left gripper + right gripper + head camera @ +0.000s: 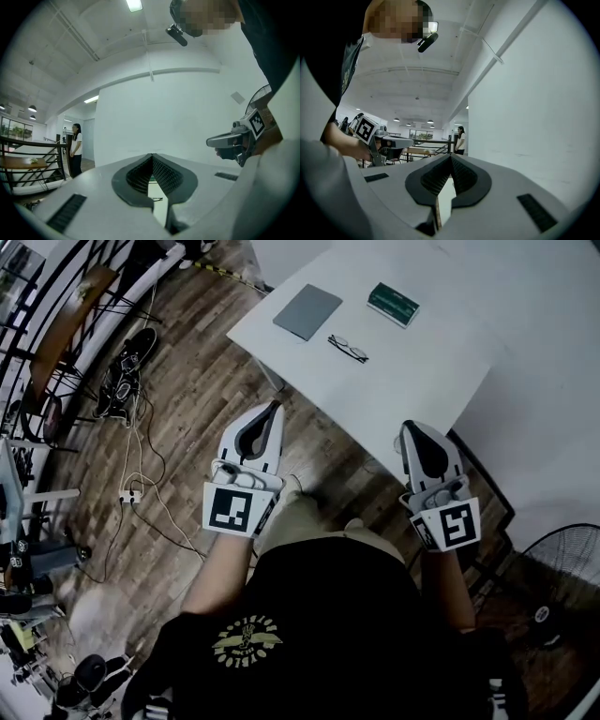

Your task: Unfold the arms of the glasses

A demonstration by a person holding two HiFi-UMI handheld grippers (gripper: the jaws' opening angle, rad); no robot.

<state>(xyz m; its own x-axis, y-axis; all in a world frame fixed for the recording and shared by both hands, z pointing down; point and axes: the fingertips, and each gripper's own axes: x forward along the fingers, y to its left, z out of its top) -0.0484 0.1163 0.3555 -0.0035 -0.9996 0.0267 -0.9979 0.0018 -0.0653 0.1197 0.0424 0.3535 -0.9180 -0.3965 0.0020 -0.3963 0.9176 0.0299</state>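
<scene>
Wood-plank floor (187,381) fills most of the head view, with a white table (422,371) standing ahead of me at the top of the frame. On the table I note three things: a grey flat pad (307,311) to the left, a green box (393,304) to the right, and the glasses (348,348) lying between them and slightly nearer to me, touching neither. The glasses are dark-framed and lie flat; they are too small for me to tell how the arms sit. Both grippers are held short of the table, over the floor and well apart from the glasses. Left gripper (273,409): its own view shows the jaw tips meeting, clenched on nothing, with the glasses visible far off through the slot below the tips. Right gripper (411,427): jaw tips likewise pressed together, nothing between them, only the table surface behind. Each gripper shows in the other's view, level with it. Loose cables (141,484) and a pair of shoes (127,371) lie on the floor to the left, and a fan (562,587) stands at lower right. A person (75,143) stands by a railing in the background.
</scene>
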